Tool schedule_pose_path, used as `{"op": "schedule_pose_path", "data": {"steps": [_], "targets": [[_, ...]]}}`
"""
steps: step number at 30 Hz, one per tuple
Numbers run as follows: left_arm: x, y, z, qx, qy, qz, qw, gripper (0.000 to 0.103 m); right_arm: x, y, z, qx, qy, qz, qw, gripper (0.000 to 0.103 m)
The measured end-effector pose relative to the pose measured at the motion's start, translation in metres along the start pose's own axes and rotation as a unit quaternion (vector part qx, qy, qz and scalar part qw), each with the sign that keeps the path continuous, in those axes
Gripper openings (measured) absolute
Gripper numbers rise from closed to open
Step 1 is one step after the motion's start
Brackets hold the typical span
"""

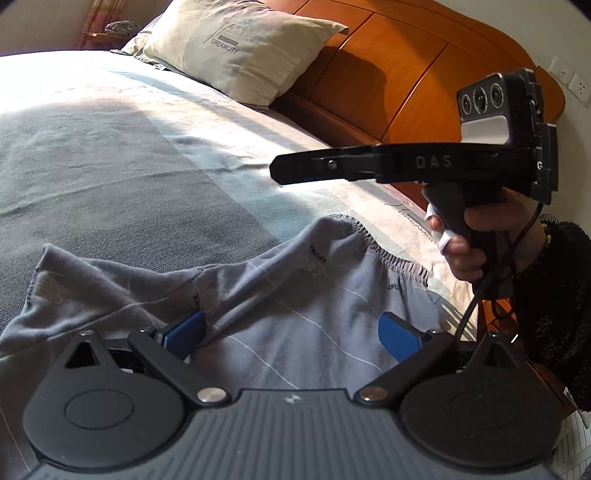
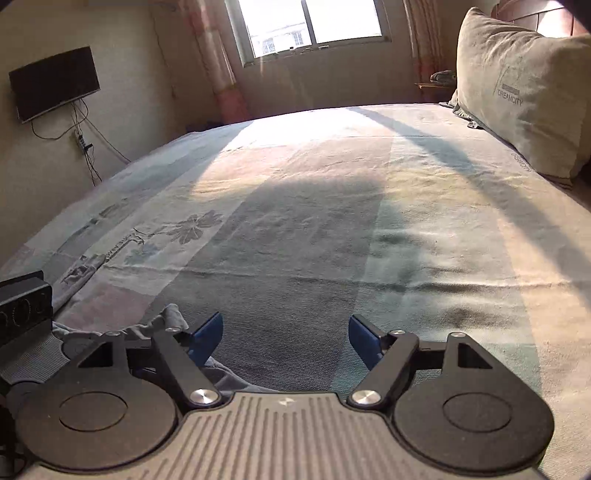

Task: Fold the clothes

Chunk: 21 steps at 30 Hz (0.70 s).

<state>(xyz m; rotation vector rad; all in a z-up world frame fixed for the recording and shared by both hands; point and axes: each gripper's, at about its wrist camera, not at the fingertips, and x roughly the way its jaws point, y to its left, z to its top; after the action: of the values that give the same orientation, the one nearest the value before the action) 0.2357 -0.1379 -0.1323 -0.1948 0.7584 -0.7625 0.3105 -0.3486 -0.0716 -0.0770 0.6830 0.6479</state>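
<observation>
A crumpled grey garment (image 1: 295, 295) with thin white lines and an elastic waistband lies on the bed, in the lower half of the left wrist view. My left gripper (image 1: 291, 336) stands open just over it, its blue pads wide apart with cloth spread between them. A hand holds my right gripper (image 1: 280, 171), seen side-on above the garment's right end and clear of the cloth. In the right wrist view the right gripper (image 2: 286, 336) is open over bare bedsheet, and a bunched edge of the garment (image 2: 162, 325) lies by its left finger.
The bed (image 2: 314, 221) is covered by a pale grey-green patterned sheet. A beige pillow (image 1: 236, 48) leans on the wooden headboard (image 1: 406, 74) at the right. A wall-mounted screen (image 2: 55, 81) and a window (image 2: 314, 26) lie beyond the far side.
</observation>
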Motion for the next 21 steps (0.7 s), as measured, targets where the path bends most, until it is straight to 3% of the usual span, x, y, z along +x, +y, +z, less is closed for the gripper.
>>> {"op": "schedule_pose_path", "data": {"steps": [4, 8, 12, 17, 20, 21], "targets": [[-0.001, 0.004, 0.002, -0.015, -0.005, -0.006, 0.9999, 0.099, 0.013, 0.008, 0.001, -0.109, 0.063, -0.015, 0.992, 0.055], [-0.009, 0.003, 0.003, -0.025, -0.011, 0.0, 0.9996, 0.099, 0.016, 0.034, -0.026, -0.238, 0.114, -0.032, 0.964, 0.041], [-0.009, 0.004, -0.004, -0.011, -0.006, 0.006, 0.9999, 0.099, 0.007, 0.057, -0.044, -0.331, 0.1, -0.045, 0.937, 0.035], [-0.008, 0.005, -0.004, -0.013, -0.006, 0.007, 0.9999, 0.099, 0.013, 0.067, -0.055, -0.394, 0.138, -0.025, 0.908, 0.031], [-0.007, 0.007, -0.003, -0.018, -0.007, 0.004, 0.9998, 0.099, 0.017, 0.061, -0.052, -0.378, 0.146, -0.009, 0.914, 0.03], [-0.008, 0.008, -0.003, -0.021, -0.007, 0.004, 0.9998, 0.099, 0.017, 0.059, -0.052, -0.369, 0.144, -0.004, 0.918, 0.022]]}}
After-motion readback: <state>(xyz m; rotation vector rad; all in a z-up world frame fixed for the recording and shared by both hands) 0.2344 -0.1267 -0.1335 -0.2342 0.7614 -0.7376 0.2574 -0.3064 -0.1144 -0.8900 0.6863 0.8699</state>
